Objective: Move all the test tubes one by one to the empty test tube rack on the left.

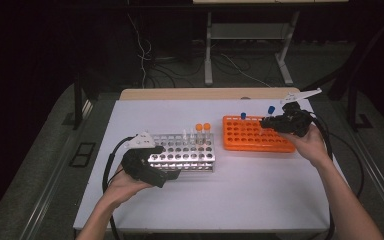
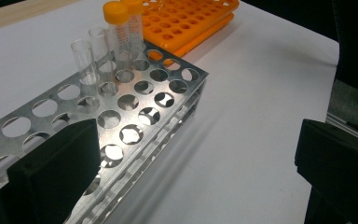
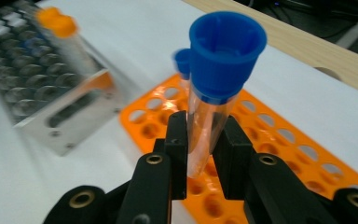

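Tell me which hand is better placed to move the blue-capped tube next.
Right. The right gripper is already shut on the blue-capped tube above the orange rack; the left gripper sits open by the metal rack.

We see left gripper [image 1: 172,174]: black, blocky body, grey three-cornered plate on top, black cable looping from its rear. Its jaws in left gripper view: broad, matte black, square-edged slabs. Right gripper [image 1: 266,121]: same black build, pale three-cornered plate on top, black cable trailing behind. In right gripper view [image 3: 204,156] we note slim black rectangular pads on rounded black links, brass-coloured ringed screw holes at pivots. Forearms bare, no sleeves, no gloves.
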Demonstrator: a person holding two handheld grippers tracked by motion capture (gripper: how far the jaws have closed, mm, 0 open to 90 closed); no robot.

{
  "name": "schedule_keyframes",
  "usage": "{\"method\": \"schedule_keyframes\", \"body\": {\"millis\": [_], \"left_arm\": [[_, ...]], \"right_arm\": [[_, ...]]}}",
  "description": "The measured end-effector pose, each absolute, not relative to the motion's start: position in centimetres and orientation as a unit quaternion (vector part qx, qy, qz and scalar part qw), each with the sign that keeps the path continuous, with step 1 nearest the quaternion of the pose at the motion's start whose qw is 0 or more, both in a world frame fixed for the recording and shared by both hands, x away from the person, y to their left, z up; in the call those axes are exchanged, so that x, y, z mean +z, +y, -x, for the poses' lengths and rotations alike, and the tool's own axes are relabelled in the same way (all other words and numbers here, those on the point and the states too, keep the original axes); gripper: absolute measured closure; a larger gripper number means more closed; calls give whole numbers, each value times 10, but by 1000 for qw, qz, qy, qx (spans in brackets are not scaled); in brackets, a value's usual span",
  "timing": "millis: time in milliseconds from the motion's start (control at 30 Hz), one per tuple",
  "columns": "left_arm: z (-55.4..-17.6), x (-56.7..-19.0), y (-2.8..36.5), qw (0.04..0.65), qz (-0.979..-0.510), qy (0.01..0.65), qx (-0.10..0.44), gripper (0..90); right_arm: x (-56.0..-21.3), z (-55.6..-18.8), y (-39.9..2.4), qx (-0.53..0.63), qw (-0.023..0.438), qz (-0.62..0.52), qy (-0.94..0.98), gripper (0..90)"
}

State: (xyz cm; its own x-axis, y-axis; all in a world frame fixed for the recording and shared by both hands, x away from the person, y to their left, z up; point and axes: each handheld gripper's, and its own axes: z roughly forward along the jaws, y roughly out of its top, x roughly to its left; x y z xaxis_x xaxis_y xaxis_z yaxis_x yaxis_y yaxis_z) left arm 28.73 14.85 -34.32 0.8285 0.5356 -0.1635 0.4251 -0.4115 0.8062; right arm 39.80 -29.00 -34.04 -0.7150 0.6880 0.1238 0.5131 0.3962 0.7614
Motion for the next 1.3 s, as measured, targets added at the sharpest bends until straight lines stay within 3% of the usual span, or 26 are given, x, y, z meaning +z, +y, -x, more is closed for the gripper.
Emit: {"method": "schedule_keyframes", "body": {"millis": [533, 1300], "left_arm": [[-289, -334, 140, 461, -842, 273, 56, 0], [-294, -309, 122, 458, -855, 237, 54, 37]], "right_arm": [[-320, -347, -255, 421, 66, -295, 855, 760], [-314, -316, -178, 389, 18, -192, 901, 760]]}}
